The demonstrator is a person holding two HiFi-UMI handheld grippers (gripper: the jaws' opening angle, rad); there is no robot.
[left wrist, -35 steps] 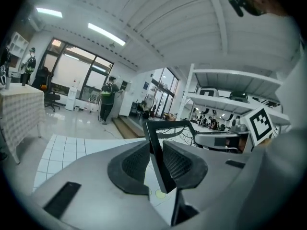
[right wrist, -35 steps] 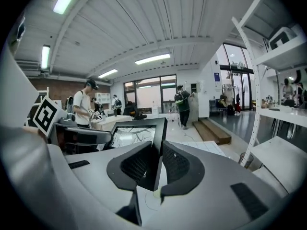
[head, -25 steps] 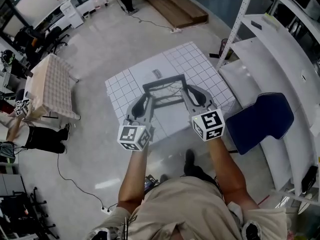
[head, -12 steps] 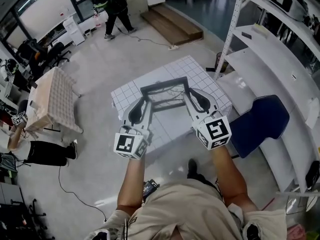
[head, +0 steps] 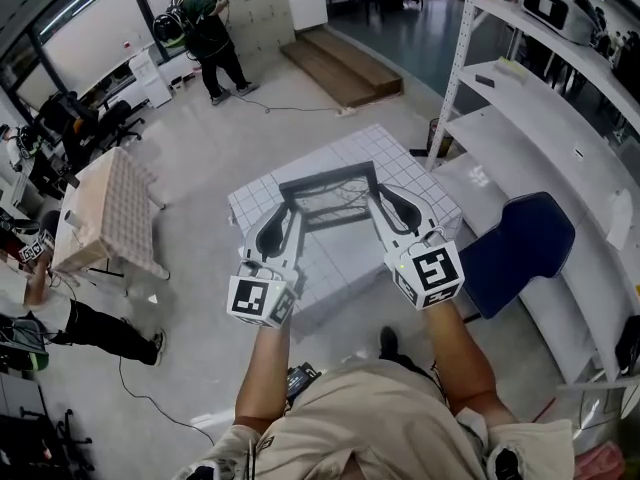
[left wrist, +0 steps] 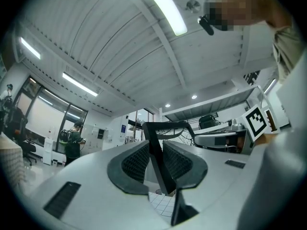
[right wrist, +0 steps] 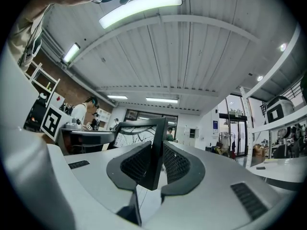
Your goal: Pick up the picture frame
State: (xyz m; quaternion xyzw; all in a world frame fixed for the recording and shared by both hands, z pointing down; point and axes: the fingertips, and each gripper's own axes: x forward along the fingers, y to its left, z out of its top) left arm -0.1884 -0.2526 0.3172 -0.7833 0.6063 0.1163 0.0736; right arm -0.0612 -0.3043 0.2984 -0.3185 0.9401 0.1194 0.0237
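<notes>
The picture frame (head: pixel 330 179) is a black rectangle with a line drawing behind its pane. It hangs in the air above a white gridded table (head: pixel 400 153). My left gripper (head: pixel 284 211) is shut on the frame's left side and my right gripper (head: pixel 386 201) is shut on its right side. In the left gripper view the black frame edge (left wrist: pixel 156 150) stands clamped between the ribbed pads (left wrist: pixel 136 160). The right gripper view shows the same: the frame's edge (right wrist: pixel 157 145) is pinched between dark pads (right wrist: pixel 175 164). The frame is held roughly level, tilted slightly away from me.
White metal shelving (head: pixel 545 98) runs along the right, with a dark blue chair (head: pixel 517 246) in front of it. A small table with a checked cloth (head: pixel 105 208) stands at the left. A person with a backpack (head: pixel 205 33) stands far back near a wooden platform (head: pixel 345 58).
Both grippers have risen together with the frame, lifting it higher above the gridded table. The person at the back has walked further into view.
</notes>
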